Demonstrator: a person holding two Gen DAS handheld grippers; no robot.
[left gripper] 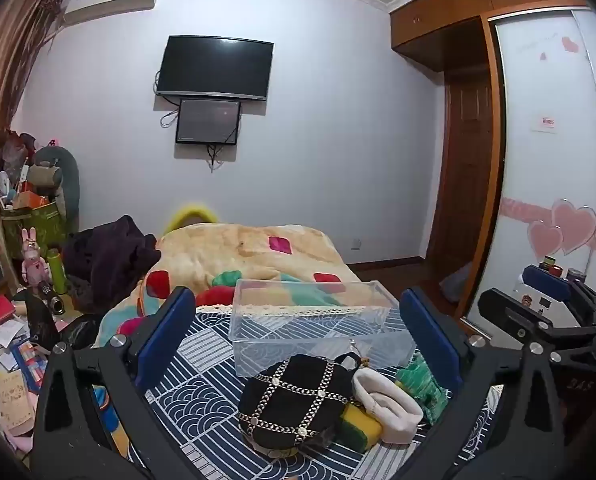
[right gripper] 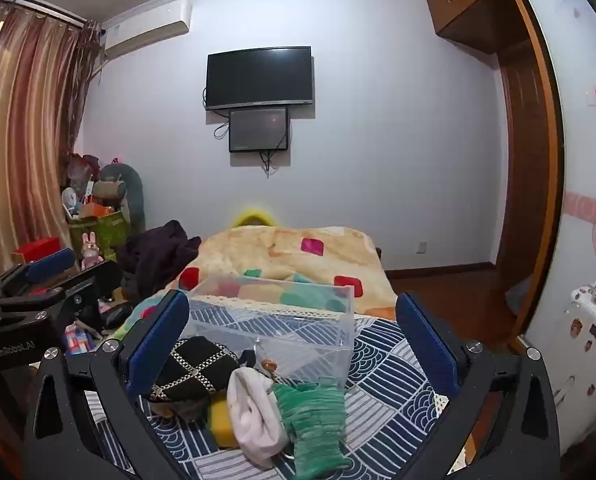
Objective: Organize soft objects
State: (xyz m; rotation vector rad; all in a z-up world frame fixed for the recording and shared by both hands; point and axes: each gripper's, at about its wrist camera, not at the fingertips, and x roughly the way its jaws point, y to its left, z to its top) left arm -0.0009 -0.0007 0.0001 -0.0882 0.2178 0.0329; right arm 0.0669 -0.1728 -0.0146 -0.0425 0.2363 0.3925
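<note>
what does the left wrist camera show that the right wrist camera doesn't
Only the left wrist view shows the right gripper at its right edge, and large pink hearts on the wardrobe door.

Only the right wrist view shows the left gripper at its left edge, the striped curtain in full, and a white cabinet with stickers.

Both show the clear bin with nothing in it on the patterned cloth, with the black pouch, yellow sponge, white cloth and green cloth piled in front of it. Both grippers are open.
</note>
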